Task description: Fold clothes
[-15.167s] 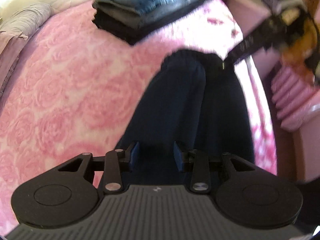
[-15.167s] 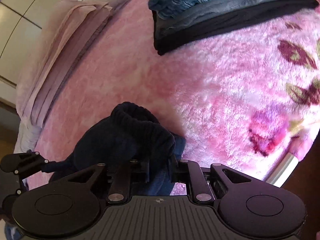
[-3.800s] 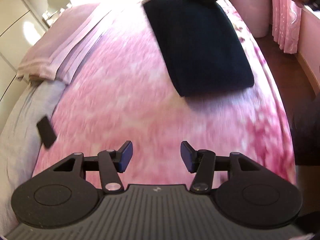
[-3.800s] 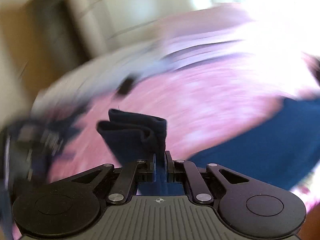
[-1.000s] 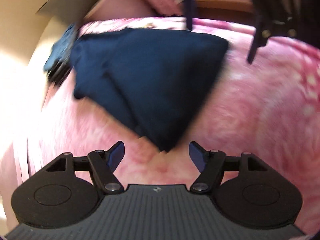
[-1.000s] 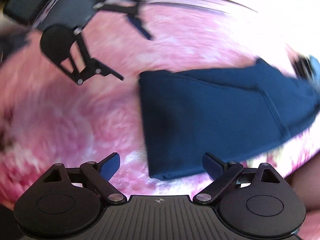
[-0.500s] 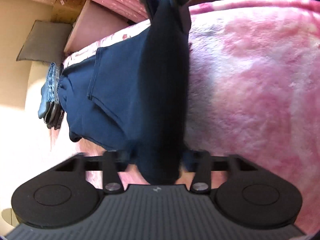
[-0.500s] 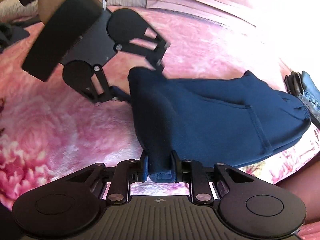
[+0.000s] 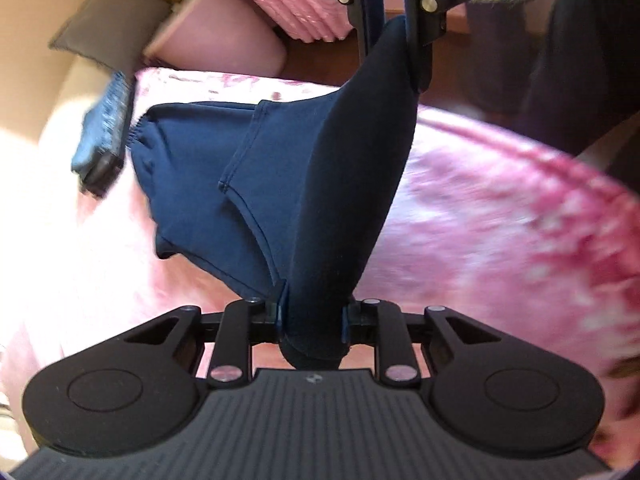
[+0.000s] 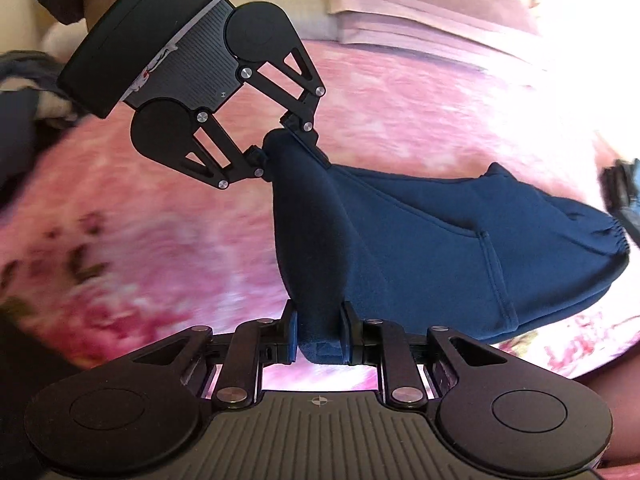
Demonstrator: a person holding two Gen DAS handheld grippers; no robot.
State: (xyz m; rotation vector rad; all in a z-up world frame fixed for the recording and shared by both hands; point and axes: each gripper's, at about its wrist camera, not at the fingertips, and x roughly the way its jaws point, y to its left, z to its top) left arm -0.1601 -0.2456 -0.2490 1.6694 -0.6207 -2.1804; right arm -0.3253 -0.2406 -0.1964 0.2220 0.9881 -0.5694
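Soft navy pants [image 9: 280,184], thick and floppy, half lifted off the pink blanket [image 9: 500,220]. Pinched at one end by the left gripper [image 9: 313,316], jaws just squeezed shut on the cloth. Pinched at the other end by the right gripper [image 10: 318,330], closed tight on the same edge. Light, not slippery, saggy in the middle. Best held right at the corners.

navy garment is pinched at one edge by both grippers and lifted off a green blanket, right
Not quite: the blanket is pink, not green, as the right wrist view shows. The rest holds: the left gripper and right gripper both pinch one edge of the navy garment, lifting it.
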